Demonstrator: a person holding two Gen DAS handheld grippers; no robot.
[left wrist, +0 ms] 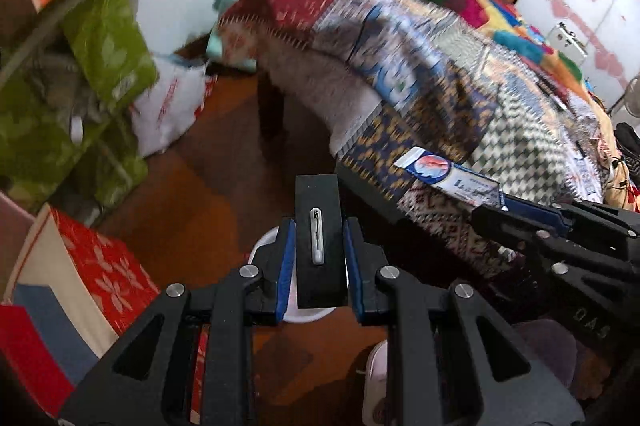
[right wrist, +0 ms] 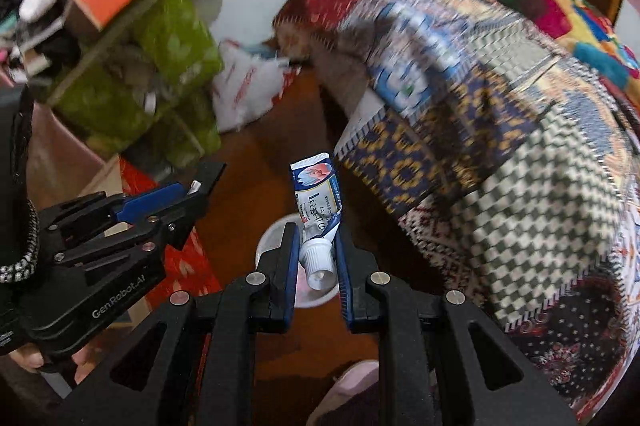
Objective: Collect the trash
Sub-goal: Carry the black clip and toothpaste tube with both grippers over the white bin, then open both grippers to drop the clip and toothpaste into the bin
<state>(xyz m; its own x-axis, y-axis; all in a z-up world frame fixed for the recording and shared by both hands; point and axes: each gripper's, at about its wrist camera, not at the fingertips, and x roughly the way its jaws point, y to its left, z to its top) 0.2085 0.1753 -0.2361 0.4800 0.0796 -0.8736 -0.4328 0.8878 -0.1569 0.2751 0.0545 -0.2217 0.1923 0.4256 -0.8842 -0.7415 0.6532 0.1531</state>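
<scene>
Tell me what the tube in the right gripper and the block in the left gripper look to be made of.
Tube: soft printed plastic or laminate, glossy; its body is crumpled and creased, with a ribbed white hard-plastic cap. Black block: matte and flat-faced with crisp edges, probably rigid plastic, though that is uncertain; a pale, shiny clip-like inset sits on its face.

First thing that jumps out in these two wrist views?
The crumpled blue-and-white tube, pinched cap-end in the right gripper, and the flat black box clamped in the left gripper. Both hang above a white round container on the floor beside the patchwork blanket.
</scene>
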